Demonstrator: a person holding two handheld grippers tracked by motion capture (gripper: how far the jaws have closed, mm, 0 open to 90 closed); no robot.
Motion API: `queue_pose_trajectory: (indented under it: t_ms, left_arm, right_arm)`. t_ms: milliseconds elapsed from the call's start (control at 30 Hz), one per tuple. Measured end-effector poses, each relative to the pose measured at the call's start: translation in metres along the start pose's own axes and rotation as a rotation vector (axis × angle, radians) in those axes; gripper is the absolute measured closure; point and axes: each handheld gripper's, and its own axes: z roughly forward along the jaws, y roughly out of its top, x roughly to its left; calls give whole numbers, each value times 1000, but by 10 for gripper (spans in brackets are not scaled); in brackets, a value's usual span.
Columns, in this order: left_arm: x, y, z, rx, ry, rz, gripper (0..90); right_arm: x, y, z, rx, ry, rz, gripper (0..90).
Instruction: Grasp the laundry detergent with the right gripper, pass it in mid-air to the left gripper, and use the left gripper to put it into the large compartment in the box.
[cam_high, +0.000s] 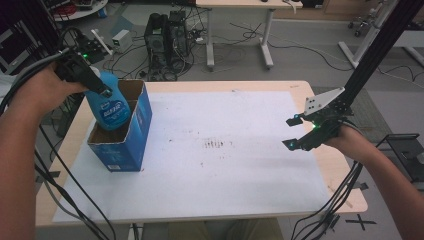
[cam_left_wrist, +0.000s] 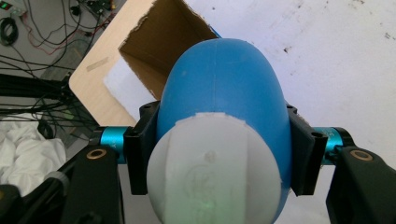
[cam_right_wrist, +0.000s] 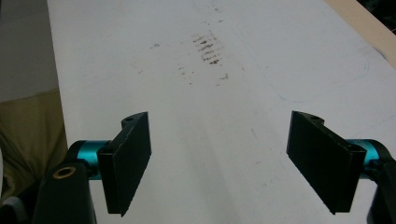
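A blue bottle (cam_high: 111, 106) with a white cap and a printed label hangs bottom-first into the open top of a blue cardboard box (cam_high: 125, 142) at the table's left. My left gripper (cam_high: 97, 85) is shut on the bottle's upper part. From the left gripper view the bottle (cam_left_wrist: 219, 88) bulges between both black pads (cam_left_wrist: 145, 149), its white cap (cam_left_wrist: 215, 168) toward the camera, and the box's brown inside (cam_left_wrist: 161, 46) lies beyond. My right gripper (cam_high: 292, 132) hovers open over the white sheet at the table's right, nothing between its fingers (cam_right_wrist: 130, 158).
A white sheet (cam_high: 225, 165) with brown smudges (cam_high: 215, 144) at its middle covers most of the wooden table (cam_high: 350, 200). Cables trail from both grippers off the near edge. A black frame post (cam_high: 375, 55) rises at the right. Computers and cables sit on the floor behind.
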Motion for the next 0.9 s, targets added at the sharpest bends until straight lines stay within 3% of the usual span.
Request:
queue_pose_trajectory:
  t_ms: [33, 67, 200, 300, 333, 400, 467, 500, 533, 567, 667, 733, 867, 900]
  left_arm:
    - [-1, -1, 3, -12, -1, -10, 388]
    - [-1, -1, 5, 1, -8, 7, 388]
    - [0, -3, 15, -1, -27, 33, 388]
    - [-2, -4, 23, -11, -40, 30, 388]
    - [2, -4, 23, 33, -43, 89, 388]
    - [4, -4, 27, 60, -50, 123, 388]
    - [3, -5, 34, 46, -58, 118, 388]
    - [4, -5, 35, 69, -65, 139, 388]
    - [3, -6, 39, 54, -73, 120, 387]
    - [5, -7, 40, 63, -72, 145, 388]
    - [3, -9, 47, 51, -82, 129, 388]
    - [4, -11, 53, 72, -91, 156, 388]
    - [2, -13, 61, 61, -104, 159, 388]
    - [3, -13, 63, 79, -108, 186, 388]
  right_arm:
    - [0, 0, 0, -7, -4, -8, 213]
    - [-1, 0, 0, -13, -5, -22, 213]
    - [0, -2, -3, -10, -11, -16, 213]
    - [0, -3, -3, -15, -19, -16, 213]
    - [1, -3, -3, -9, -18, -8, 213]
    - [1, -4, -3, -13, -22, -8, 213]
    - [1, -5, -3, -8, -24, -4, 213]
    - [2, -5, -3, -5, -24, 0, 212]
    - [1, -6, -3, -6, -25, -4, 213]
    - [1, -6, -3, -6, -27, -3, 213]
    - [2, -6, -3, -8, -28, 4, 213]
    - [1, -5, -2, -9, -32, -1, 213]
    - [3, -4, 0, -5, -32, -5, 213]
    - [3, -4, 0, -4, -30, -5, 213]
